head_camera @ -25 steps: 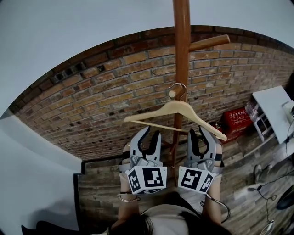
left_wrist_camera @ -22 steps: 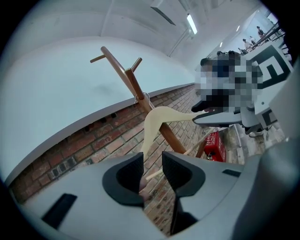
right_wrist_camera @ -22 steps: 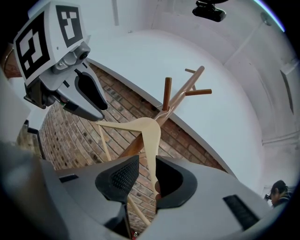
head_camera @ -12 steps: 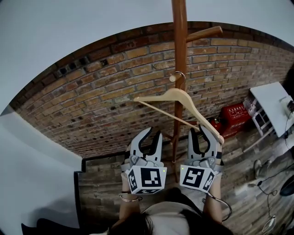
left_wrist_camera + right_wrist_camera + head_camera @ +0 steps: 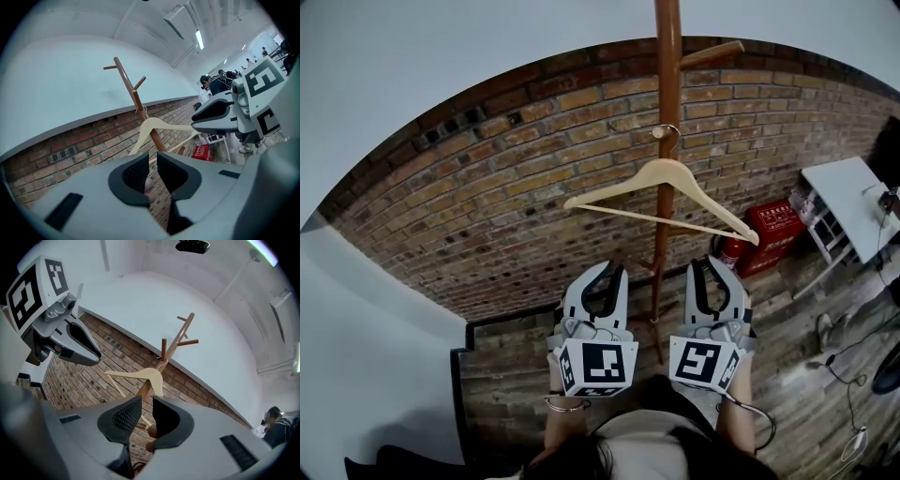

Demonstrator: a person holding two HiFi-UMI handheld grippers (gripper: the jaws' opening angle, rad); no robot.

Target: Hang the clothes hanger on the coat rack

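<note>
The pale wooden clothes hanger (image 5: 667, 172) hangs by its metal hook on a short peg (image 5: 659, 133) of the brown wooden coat rack (image 5: 667, 75), tilted with its right end lower. The left gripper (image 5: 614, 270) is closing on nothing, and the right gripper (image 5: 709, 264) shows a narrow empty gap. The hook seems to sit near the peg's tip, so a swing could slide it off.

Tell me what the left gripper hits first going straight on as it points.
Probably the brick wall: only brick shows through the gap of the left gripper's closing, empty jaws. The wooden hanger hangs just above that line and the coat rack stands just right of it; depth is unclear.
</note>
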